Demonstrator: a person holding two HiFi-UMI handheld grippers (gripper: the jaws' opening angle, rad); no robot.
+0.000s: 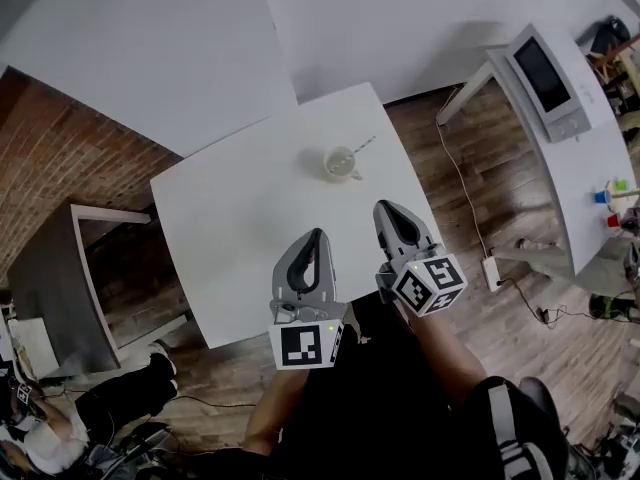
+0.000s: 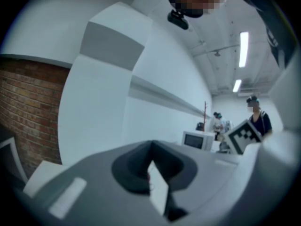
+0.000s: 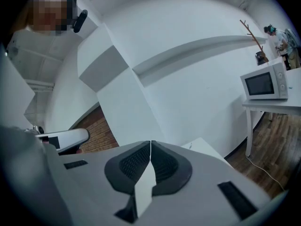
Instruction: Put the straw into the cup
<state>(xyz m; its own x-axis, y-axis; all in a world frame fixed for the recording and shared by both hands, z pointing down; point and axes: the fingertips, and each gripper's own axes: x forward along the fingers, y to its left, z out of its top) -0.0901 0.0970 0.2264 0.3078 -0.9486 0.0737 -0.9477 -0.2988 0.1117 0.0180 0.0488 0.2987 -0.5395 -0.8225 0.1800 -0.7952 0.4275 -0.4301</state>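
A pale cup (image 1: 340,163) stands on the far part of the white table (image 1: 240,228). A thin straw (image 1: 363,145) sticks out from its rim toward the upper right. My left gripper (image 1: 318,234) hovers over the table's near half, short of the cup, jaws shut with nothing between them. My right gripper (image 1: 384,207) is beside it, a little closer to the cup, also shut and empty. In the left gripper view the closed gripper (image 2: 151,146) points up at the white wall. In the right gripper view the closed gripper (image 3: 150,143) points over the table corner (image 3: 200,146).
A white side table (image 1: 580,158) with a microwave (image 1: 545,73) stands at the right, with cables and a power strip (image 1: 491,268) on the wood floor. A brick wall (image 1: 50,158) and a grey cabinet (image 1: 45,278) are at the left. Other people stand far off.
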